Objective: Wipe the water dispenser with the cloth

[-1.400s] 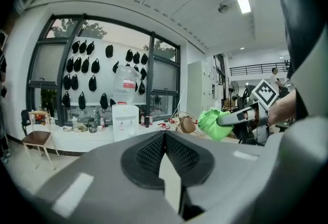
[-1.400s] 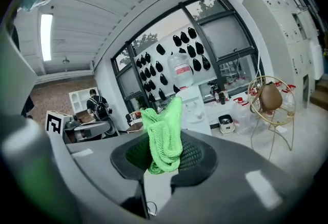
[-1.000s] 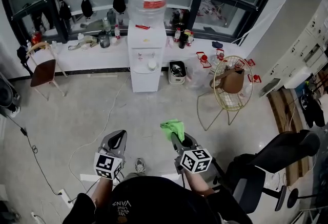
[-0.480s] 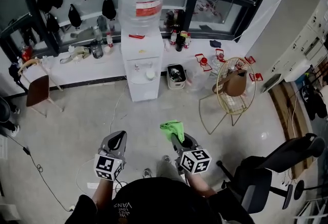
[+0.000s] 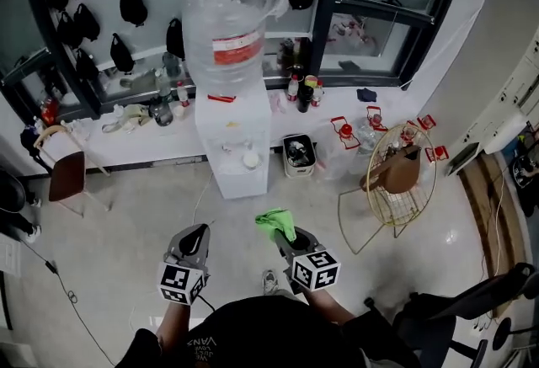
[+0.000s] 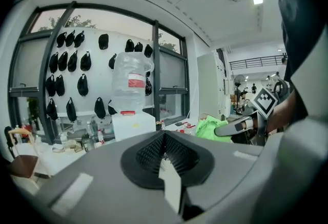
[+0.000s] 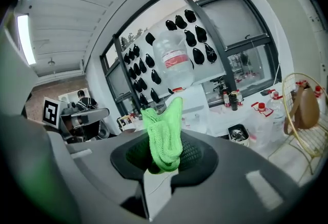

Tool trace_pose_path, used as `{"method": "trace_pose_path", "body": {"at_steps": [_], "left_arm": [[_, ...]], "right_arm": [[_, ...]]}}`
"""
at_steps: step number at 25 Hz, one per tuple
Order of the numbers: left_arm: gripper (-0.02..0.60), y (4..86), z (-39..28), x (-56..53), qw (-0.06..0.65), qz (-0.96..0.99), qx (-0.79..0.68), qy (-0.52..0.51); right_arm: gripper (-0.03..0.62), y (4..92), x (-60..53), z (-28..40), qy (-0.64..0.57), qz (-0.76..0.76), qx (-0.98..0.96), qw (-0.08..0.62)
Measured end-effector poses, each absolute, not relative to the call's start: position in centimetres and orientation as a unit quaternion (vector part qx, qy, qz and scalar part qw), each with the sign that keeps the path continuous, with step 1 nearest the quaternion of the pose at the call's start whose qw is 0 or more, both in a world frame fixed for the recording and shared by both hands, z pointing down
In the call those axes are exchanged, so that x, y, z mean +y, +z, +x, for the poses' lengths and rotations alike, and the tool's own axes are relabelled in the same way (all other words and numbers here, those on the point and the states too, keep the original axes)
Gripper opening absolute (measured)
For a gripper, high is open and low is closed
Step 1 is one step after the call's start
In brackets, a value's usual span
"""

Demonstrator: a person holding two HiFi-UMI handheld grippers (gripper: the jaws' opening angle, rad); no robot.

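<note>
The white water dispenser (image 5: pixel 232 143) stands against the far ledge, a big clear bottle (image 5: pixel 224 25) with a red label on top. It also shows in the left gripper view as the dispenser (image 6: pixel 133 124) and behind the cloth in the right gripper view (image 7: pixel 193 101). My right gripper (image 5: pixel 285 230) is shut on a bright green cloth (image 5: pixel 275 221), which bunches up between the jaws (image 7: pixel 163 133). My left gripper (image 5: pixel 194 237) is shut and holds nothing. Both grippers hang over the floor, a short way in front of the dispenser.
A gold wire chair (image 5: pixel 396 181) with a brown bag stands to the right. A small bin (image 5: pixel 299 155) sits beside the dispenser. A brown chair (image 5: pixel 64 166) is at the left. Bottles and clutter line the ledge (image 5: pixel 135 130); black bags hang on the window. A cable (image 5: pixel 198 189) runs across the floor.
The view has moved forward: the dispenser is larger and nearer than a second ago. Both grippers keep their pose, the right one still holding the cloth.
</note>
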State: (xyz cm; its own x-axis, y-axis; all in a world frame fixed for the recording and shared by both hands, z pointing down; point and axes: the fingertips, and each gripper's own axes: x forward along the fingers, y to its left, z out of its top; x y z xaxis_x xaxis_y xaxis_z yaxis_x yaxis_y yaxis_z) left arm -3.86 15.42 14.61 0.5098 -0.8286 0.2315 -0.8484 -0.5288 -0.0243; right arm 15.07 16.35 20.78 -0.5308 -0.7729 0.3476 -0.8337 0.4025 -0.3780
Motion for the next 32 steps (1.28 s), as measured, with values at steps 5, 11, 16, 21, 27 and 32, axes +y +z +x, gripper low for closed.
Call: {"method": "trace_pose_path", "body": {"at_steps": [5, 11, 16, 21, 27, 32], "left_arm": [[0.002, 15.2, -1.8, 11.1, 0.054, 0.858, -0.5, 0.106], [0.002, 16.8, -2.0, 8.9, 0.076, 0.841, -0.523, 0.117], [0.002, 18.2, -3.4, 6.8, 0.083, 0.837, -0.529, 0.117], [0.002, 20.5, -5.0, 4.7, 0.102, 0.837, -0.523, 0.128], [0.002, 23.7, -6.1, 0.8, 0.104, 0.846, -0.506, 0.131], [0.002, 28.0, -7.3, -2.2, 0.117, 0.858, -0.483, 0.13]], "right_arm": [[0.094, 21.6, 11.4, 15.9, 0.262, 0.449, -0.851, 0.07], [0.094, 22.7, 8.3, 14.2, 0.278, 0.403, -0.869, 0.075], [0.094, 24.6, 5.9, 12.4, 0.284, 0.396, -0.869, 0.085], [0.094, 26.7, 4.6, 11.3, 0.299, 0.413, -0.856, 0.088], [0.094, 30.6, 1.7, 9.3, 0.296, 0.431, -0.846, 0.108], [0.094, 34.6, -1.0, 7.4, 0.29, 0.454, -0.833, 0.127]]}}
